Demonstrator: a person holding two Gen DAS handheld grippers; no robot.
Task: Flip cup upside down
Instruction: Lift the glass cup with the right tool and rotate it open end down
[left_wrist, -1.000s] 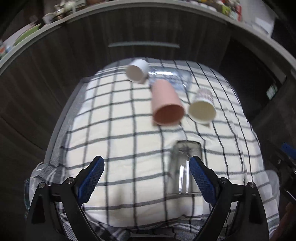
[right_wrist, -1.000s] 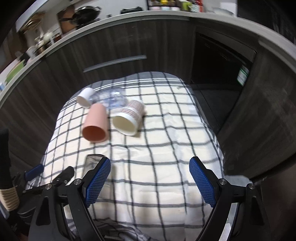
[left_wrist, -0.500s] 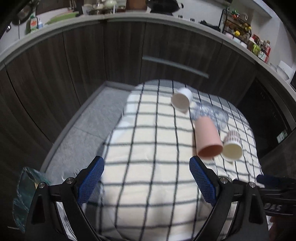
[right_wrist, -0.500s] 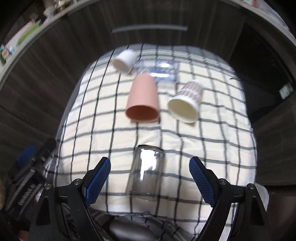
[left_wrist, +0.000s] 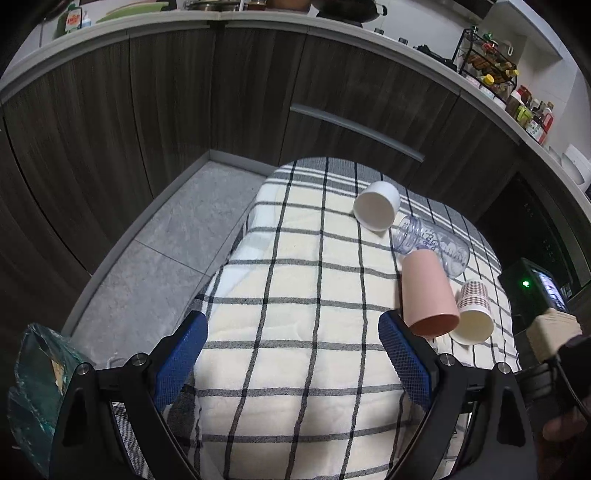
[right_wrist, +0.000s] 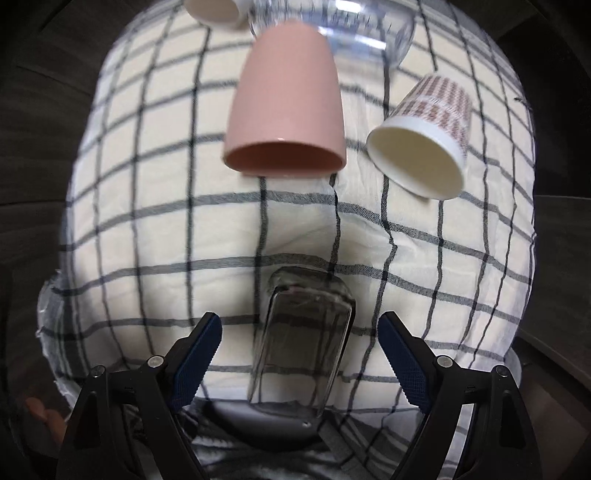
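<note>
A clear drinking glass (right_wrist: 303, 332) lies on its side on the checked cloth (right_wrist: 155, 229), between the open blue fingers of my right gripper (right_wrist: 299, 358), which do not touch it. Beyond it lie a pink cup (right_wrist: 286, 99) and a patterned paper cup (right_wrist: 424, 140), mouths toward me. My left gripper (left_wrist: 293, 365) is open and empty above the cloth's (left_wrist: 288, 295) left part. The left wrist view also has the pink cup (left_wrist: 426, 299), the paper cup (left_wrist: 472, 314), a white cup (left_wrist: 376, 210) and a clear jar (left_wrist: 432, 247), all lying down.
The clear jar (right_wrist: 351, 26) and white cup (right_wrist: 218, 9) lie at the cloth's far end. Dark cabinets (left_wrist: 221, 92) stand behind the small table, with grey floor (left_wrist: 166, 236) to its left. A green bag (left_wrist: 33, 387) sits at lower left. The right gripper's body (left_wrist: 535, 306) shows at right.
My right gripper has moved forward and down, so the clear glass now lies between its fingers. My left gripper has swung left and back, and the glass has left its view.
</note>
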